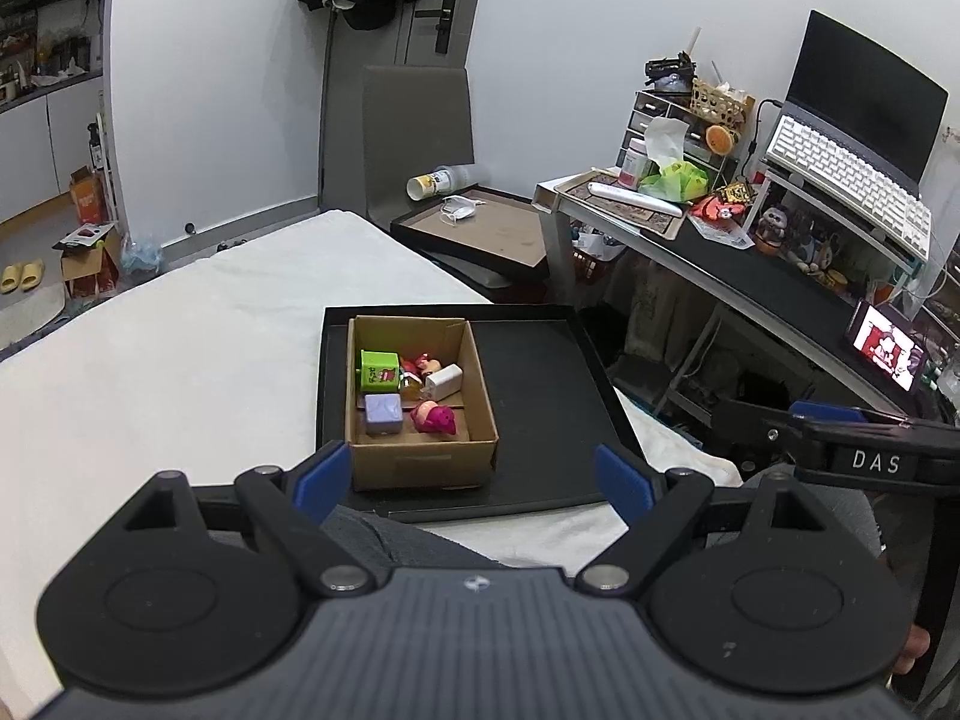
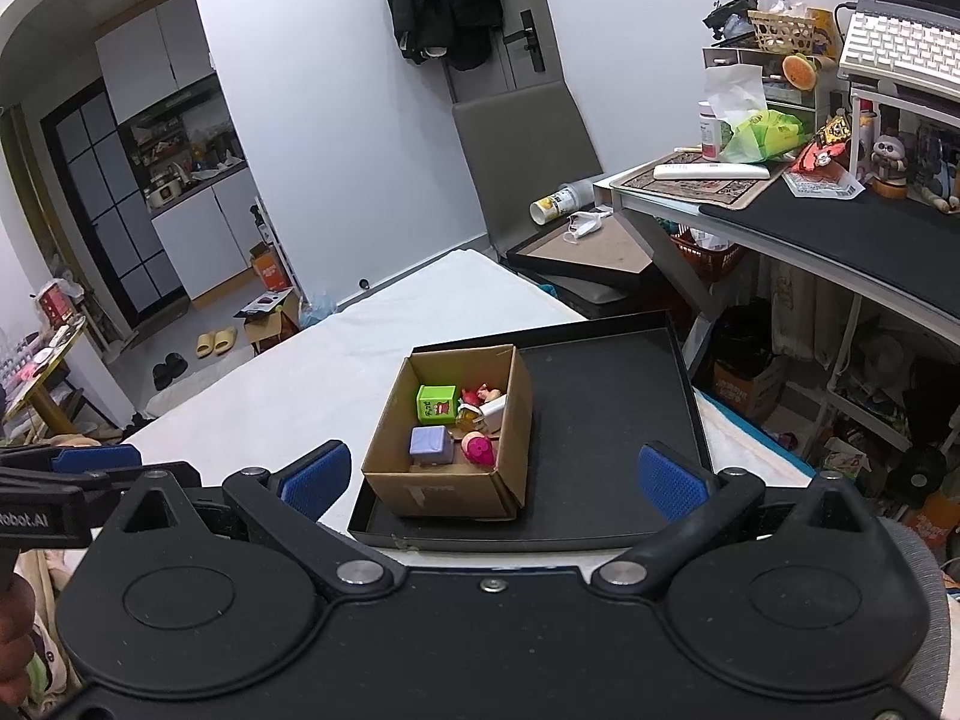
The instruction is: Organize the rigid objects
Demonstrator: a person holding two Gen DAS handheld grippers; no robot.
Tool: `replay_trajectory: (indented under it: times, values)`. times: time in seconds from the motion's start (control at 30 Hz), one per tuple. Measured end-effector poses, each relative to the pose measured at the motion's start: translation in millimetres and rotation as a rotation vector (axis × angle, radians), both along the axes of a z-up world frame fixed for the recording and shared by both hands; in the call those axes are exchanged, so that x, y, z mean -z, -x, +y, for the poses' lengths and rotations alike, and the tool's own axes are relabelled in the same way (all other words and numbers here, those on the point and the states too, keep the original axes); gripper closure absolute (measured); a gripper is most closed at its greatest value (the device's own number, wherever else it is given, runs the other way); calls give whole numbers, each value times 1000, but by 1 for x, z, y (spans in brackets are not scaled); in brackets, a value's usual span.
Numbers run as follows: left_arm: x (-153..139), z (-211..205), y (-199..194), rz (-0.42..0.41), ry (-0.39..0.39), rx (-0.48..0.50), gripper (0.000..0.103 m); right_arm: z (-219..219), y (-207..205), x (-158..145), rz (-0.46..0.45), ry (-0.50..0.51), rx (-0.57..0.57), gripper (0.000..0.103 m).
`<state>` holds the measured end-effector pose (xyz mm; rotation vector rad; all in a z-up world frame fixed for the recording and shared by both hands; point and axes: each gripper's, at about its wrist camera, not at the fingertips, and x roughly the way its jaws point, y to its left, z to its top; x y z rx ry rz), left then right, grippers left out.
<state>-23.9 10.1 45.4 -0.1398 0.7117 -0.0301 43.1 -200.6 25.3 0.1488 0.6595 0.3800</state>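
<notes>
Both grippers hang back from the work, each with its blue-padded fingers spread wide and holding nothing: the left gripper [image 1: 471, 477] sits low and near in its own view, and the right gripper [image 2: 491, 477] does the same in its view. In the left wrist view the right gripper also shows at the right edge as a black arm with a blue pad, well apart from the toys. A shallow black tray [image 1: 540, 396] lies on a white-covered bed [image 1: 180, 360], close to the bed's right edge. Inside the tray, against its left side, stands an open cardboard box [image 1: 420, 462], and the tray floor to the right of the box is bare. The rigid things all lie in the box: a green cube [image 1: 379, 371] at the far left, a lilac cube [image 1: 383, 413] just near of it, a pink pig figure [image 1: 434, 418] at the near right, a white charger block [image 1: 445, 381] at the far right tilted against the box wall, a small pink-and-red figure [image 1: 420, 363] at the far wall, and a small amber piece [image 1: 410, 385] wedged between the green cube and the charger. Past the bed a grey chair [image 1: 414, 126] stands with a second dark tray [image 1: 486, 228] on its seat, and a cluttered counter [image 1: 768, 276] with a white keyboard [image 1: 846, 180] runs along the right.
</notes>
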Motion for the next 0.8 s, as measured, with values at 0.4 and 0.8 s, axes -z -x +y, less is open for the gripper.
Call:
replay_trajectory:
  times: [0.4, 0.8]
  values:
    - [2, -4, -1, 1, -21, -2, 15, -3, -1, 2, 11, 8, 6, 0]
    - [5, -4, -2, 13, -43, -15, 15, -1, -1, 2, 9, 25, 5, 0]
